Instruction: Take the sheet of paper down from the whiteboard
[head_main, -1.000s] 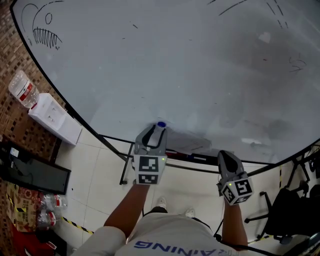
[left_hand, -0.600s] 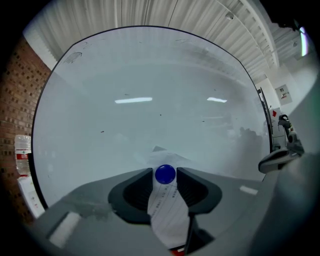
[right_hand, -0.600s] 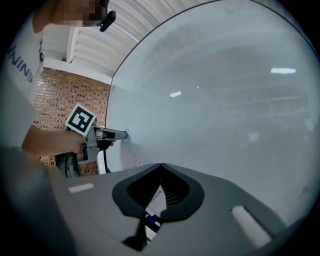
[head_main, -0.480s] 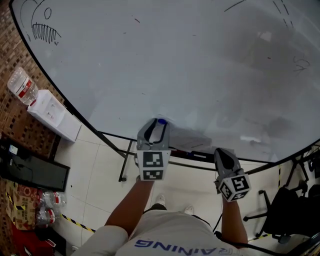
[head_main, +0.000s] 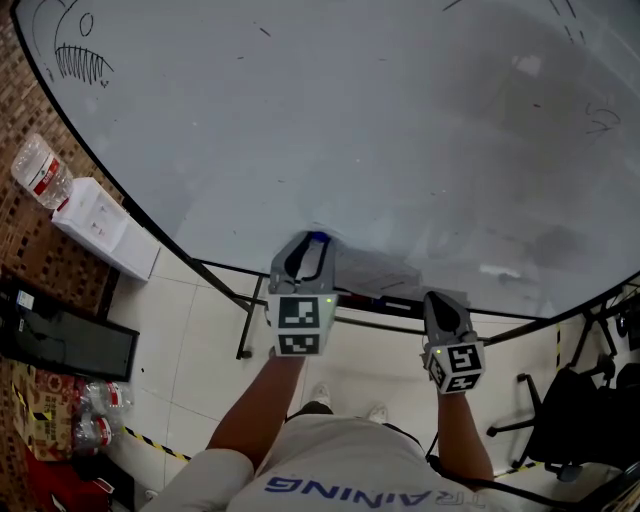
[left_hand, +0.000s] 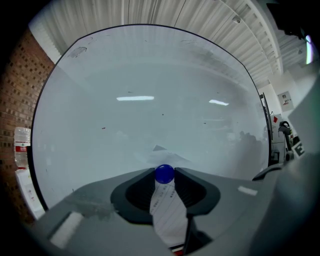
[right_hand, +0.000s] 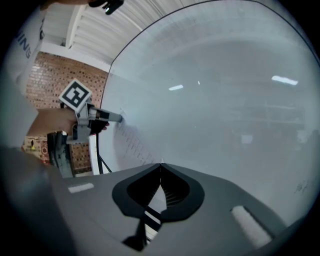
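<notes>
- The left gripper has held its post at the small round blue magnet. Its jaws are closing on it now, tips meeting both sides, so the pin looks ready to come off.
- The white lined sheet of paper is on the large white whiteboard, under that magnet.
- The right gripper stays clenched tight near the sheet's far edge. I can't tell whether it's pinching paper.
- From the head view, the sheet's outline barely shows.

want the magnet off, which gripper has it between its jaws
The left gripper: jaws closing with the blue magnet between them. The right gripper is shut on the paper instead.
</notes>
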